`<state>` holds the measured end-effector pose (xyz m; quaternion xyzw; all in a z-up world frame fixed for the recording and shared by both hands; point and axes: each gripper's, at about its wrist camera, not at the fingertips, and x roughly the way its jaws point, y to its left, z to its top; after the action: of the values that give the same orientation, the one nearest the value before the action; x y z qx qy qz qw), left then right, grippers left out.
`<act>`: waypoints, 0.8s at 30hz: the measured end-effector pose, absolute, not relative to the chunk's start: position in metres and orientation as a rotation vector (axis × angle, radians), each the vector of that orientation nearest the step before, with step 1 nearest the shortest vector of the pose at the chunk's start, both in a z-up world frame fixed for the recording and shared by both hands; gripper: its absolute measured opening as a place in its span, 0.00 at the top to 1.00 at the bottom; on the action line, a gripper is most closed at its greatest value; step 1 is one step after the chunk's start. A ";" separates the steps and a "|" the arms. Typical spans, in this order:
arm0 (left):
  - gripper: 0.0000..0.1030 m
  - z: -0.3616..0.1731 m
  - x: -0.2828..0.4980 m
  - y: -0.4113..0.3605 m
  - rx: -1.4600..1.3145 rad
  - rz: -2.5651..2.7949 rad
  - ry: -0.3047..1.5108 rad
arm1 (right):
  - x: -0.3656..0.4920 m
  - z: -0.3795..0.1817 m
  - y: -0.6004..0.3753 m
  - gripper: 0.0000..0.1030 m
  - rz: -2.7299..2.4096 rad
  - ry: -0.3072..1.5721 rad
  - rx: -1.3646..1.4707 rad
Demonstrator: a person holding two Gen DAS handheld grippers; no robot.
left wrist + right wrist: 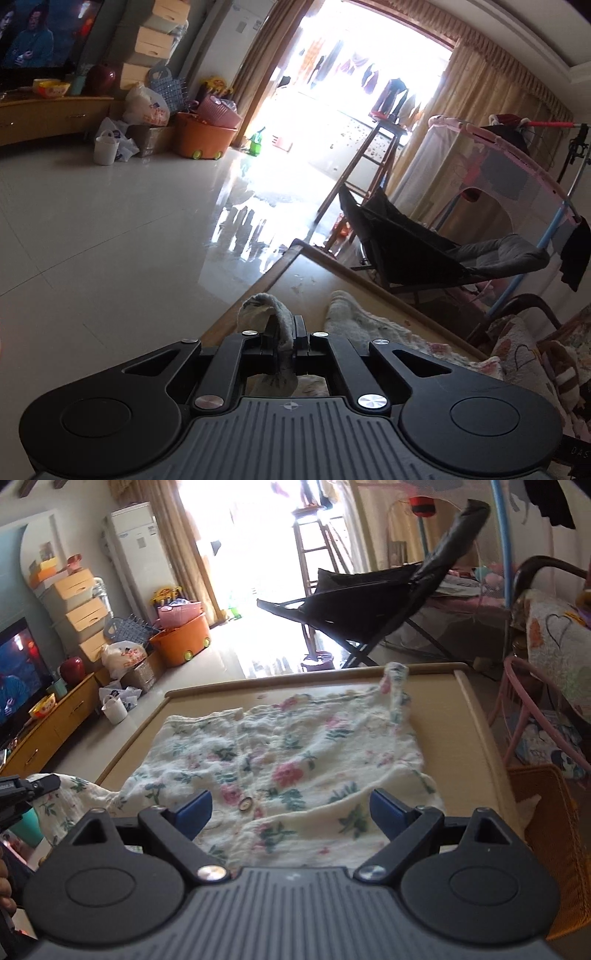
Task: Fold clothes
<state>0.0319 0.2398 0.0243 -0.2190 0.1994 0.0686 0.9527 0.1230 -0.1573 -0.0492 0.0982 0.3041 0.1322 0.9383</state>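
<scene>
Cream floral crinkled cotton garment (280,760) lies mostly spread on the tan wooden table (476,716); left gripper (286,341) clamps its near-left edge, right gripper (290,808) hovers, jaws apart; folding looks unfinished.

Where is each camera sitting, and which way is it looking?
Left wrist view: sits on the left gripper, low at the table's left edge, facing the bright balcony door; its fingers pinch a fold of the floral garment.
Right wrist view: sits on the right gripper, above the near end of the table, looking along the spread floral garment; its blue fingers stand apart, and the left gripper shows at the left edge.
Both share: the garment, table, black stroller and orange tub.
</scene>
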 end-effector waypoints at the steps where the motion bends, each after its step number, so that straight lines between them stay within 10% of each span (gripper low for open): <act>1: 0.95 0.027 0.034 0.232 -0.435 0.125 0.405 | 0.123 -0.049 -0.162 0.10 0.262 0.620 0.207; 24: 0.93 -0.012 0.126 -0.004 -0.266 -0.146 0.597 | 0.122 -0.059 -0.260 0.10 0.138 0.646 0.359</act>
<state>0.1261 -0.0035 -0.0124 -0.1304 0.2928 -0.0717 0.9445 0.1217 -0.2599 -0.0587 0.1753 0.3155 0.0674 0.9302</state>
